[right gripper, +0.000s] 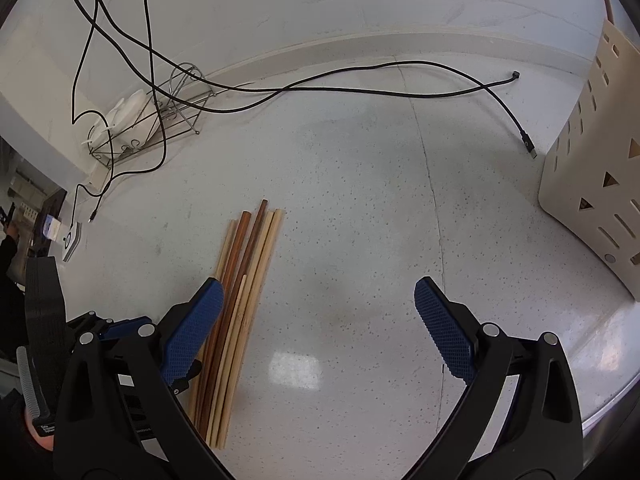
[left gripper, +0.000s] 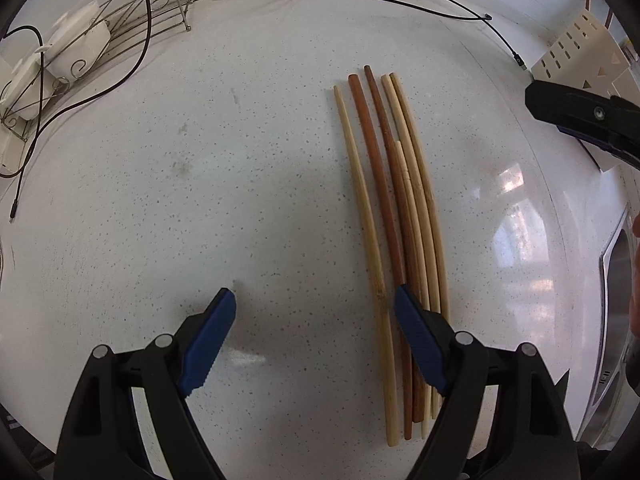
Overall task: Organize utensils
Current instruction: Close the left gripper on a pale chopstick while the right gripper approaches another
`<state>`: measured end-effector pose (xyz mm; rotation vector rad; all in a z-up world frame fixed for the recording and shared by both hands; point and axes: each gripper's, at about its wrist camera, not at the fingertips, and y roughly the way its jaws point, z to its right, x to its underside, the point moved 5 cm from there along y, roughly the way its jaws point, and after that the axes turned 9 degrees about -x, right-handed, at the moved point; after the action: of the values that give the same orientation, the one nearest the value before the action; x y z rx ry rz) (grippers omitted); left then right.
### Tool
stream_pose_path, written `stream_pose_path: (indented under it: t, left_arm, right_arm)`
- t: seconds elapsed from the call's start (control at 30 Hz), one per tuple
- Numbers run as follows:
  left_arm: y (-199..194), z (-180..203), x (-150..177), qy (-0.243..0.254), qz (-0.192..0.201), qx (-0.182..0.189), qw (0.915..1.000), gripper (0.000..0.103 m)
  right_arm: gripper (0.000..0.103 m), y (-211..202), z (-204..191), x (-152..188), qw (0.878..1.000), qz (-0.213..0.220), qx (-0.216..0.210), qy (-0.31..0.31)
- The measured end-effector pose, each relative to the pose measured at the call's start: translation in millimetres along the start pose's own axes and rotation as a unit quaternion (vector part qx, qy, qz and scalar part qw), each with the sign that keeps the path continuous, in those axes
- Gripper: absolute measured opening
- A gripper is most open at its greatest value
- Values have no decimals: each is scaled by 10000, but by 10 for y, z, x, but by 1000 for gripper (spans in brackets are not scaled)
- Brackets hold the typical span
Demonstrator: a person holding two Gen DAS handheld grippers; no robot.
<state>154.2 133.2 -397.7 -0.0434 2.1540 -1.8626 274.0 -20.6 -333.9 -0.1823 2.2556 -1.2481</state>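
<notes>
Several wooden chopsticks (left gripper: 394, 216), some pale and some dark brown, lie side by side on the white speckled counter (left gripper: 200, 184). My left gripper (left gripper: 316, 308) is open and empty, its right pad over the near ends of the chopsticks. The chopsticks also show in the right wrist view (right gripper: 244, 288), beside the left pad of my right gripper (right gripper: 320, 300), which is open and empty. The right gripper shows in the left wrist view as a black body at the far right (left gripper: 580, 116). A cream perforated utensil holder (right gripper: 592, 168) stands at the right.
A wire rack with white cups (left gripper: 80, 52) stands at the back left against the wall. Black cables (right gripper: 360, 88) trail across the back of the counter. A sink edge (left gripper: 616, 280) lies at the right. The utensil holder also shows in the left wrist view (left gripper: 580, 56).
</notes>
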Motion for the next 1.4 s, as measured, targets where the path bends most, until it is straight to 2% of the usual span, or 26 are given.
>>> stream_pose_path:
  t: [0.17,0.23,0.43,0.53,0.63,0.7,0.73,0.77,0.8,0.83,0.9,1.07,1.1,1.23,1.4]
  left_arm:
    - [51,27,-24,52,-43,-102,9999,80]
    - [70,38,-34,95,-56,-205,9997,80]
    - [109,123,-104,117,-175,-209,9996,81]
    - [137,137,-129,139,-203,-205,9995,80]
    - [110,76,-144,75,-193,-221,9995,72]
    - [93,28,-131,-1,-193,-243,9995,60]
    - [88,-9,-120,-28,-200,-251,9995,57]
    - [78,-15,-114,-48,-209,-260,9994,53]
    - [75,-25,-115,-53,-213,-262,9994,46]
    - [68,-29,-114,-41,-212,-268,9994,42]
    - [60,-32,-106,-1,-251,-280,9993,27]
    - [68,55,-102,69,-296,-348,9989,9]
    - [56,58,-77,66,-304,-352,9989,6]
    - [59,41,-76,-107,-336,-153,9993,6]
    - [61,90,-66,-148,-296,-139,9994,6]
  right_arm:
    - [94,29,27,-23,9999,-109,55,47]
    - [94,83,22,-27,9996,-278,107,27]
    - [94,322,-92,-2,9955,-940,88,-62]
    - [94,409,-151,-21,9939,-1081,191,-132]
    - [90,495,-182,-29,9905,-1273,426,-291]
    - [87,557,-174,-15,9872,-1478,521,-281]
    - [85,584,-165,-5,9860,-1564,527,-228]
    - [78,607,-161,0,9852,-1628,506,-179]
    - [76,626,-163,6,9844,-1680,495,-155]
    - [76,643,-165,12,9837,-1718,514,-161]
    - [74,672,-192,27,9817,-1793,605,-227]
    - [67,752,-296,68,9780,-1954,672,-301]
    - [65,779,-328,71,9772,-1983,688,-314]
    - [59,836,-384,98,9752,-2059,742,-340]
    - [54,874,-426,122,9723,-2123,876,-431]
